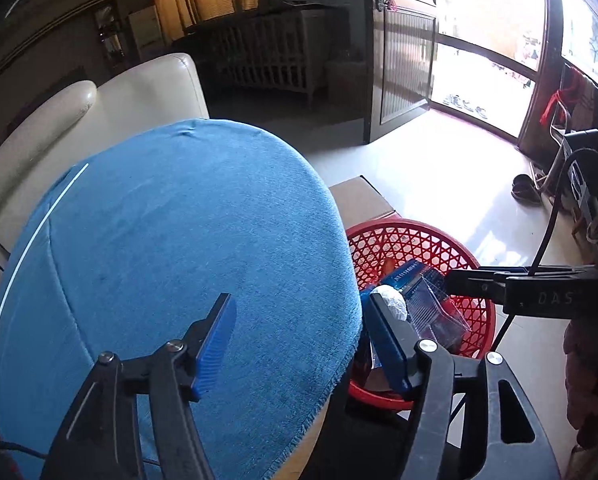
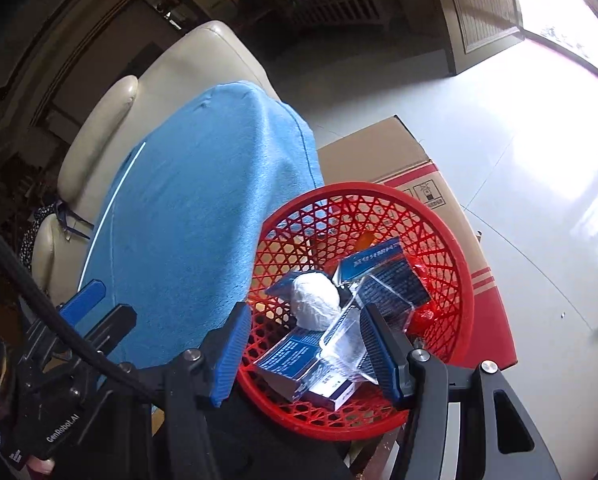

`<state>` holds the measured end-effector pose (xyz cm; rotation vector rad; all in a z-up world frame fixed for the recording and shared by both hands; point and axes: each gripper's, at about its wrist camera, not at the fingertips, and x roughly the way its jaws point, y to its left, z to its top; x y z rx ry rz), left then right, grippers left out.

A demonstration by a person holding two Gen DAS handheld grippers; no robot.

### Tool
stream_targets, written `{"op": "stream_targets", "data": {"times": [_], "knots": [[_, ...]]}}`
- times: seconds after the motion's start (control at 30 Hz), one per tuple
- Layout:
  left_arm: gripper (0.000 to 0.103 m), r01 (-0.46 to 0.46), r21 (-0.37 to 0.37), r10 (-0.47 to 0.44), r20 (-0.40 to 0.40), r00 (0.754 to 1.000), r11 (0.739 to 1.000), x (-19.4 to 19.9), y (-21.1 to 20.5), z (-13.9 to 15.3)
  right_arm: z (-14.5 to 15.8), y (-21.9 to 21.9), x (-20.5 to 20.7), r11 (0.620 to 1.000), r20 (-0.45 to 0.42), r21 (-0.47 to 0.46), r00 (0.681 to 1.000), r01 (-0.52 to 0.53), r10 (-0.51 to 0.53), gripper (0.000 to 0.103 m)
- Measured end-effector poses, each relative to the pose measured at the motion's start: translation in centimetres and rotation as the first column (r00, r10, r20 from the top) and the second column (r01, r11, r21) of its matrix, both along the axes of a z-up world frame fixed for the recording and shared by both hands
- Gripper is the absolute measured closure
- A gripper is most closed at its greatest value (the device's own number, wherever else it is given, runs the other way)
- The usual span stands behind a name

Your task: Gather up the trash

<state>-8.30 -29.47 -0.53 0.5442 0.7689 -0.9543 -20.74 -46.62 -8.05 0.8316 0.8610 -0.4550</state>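
A red mesh basket (image 2: 455,248) stands beside the blue-clothed table (image 2: 203,208) and holds trash: a white crumpled paper ball (image 2: 315,300), blue boxes (image 2: 383,276) and clear plastic packaging (image 2: 347,344). My right gripper (image 2: 303,348) is open and empty, hovering over the basket's near rim. My left gripper (image 1: 303,340) is open and empty over the table's near right edge (image 1: 339,280). The basket (image 1: 419,240) and the paper ball (image 1: 391,300) also show in the left wrist view. The right gripper's body (image 1: 519,288) reaches in from the right over the basket.
A cardboard box (image 2: 399,152) sits under and behind the basket. A cream leather sofa (image 1: 99,112) stands behind the table. A thin white strip (image 1: 31,244) lies on the cloth's left side. An open door (image 1: 403,60) and bright tiled floor (image 2: 539,160) lie to the right.
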Motion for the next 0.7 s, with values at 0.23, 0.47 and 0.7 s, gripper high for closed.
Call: {"op": "stream_targets", "data": {"times": [0.23,0.47,0.7], "knots": [[0.035,-0.056,-0.006,0.057,0.025,0.998,0.998,0.4,2.0,0.8,0.6,1.7,1.1,0.998,-0.007,-0.035,0.999,-0.043,0.043,0.043],[0.035,-0.124,-0.045,0.126,0.048,0.991,0.991,0.9,5.0,2.5,2.1,3.8,2.2,0.99,0.0,-0.11,0.996,-0.09,0.091,0.042],[0.035,-0.228,-0.056,0.232,0.085,0.969,0.972,1.9,8.5,3.6,3.1,5.5,3.2,0.983,0.015,-0.133,0.991,-0.129,0.132,0.042]]}}
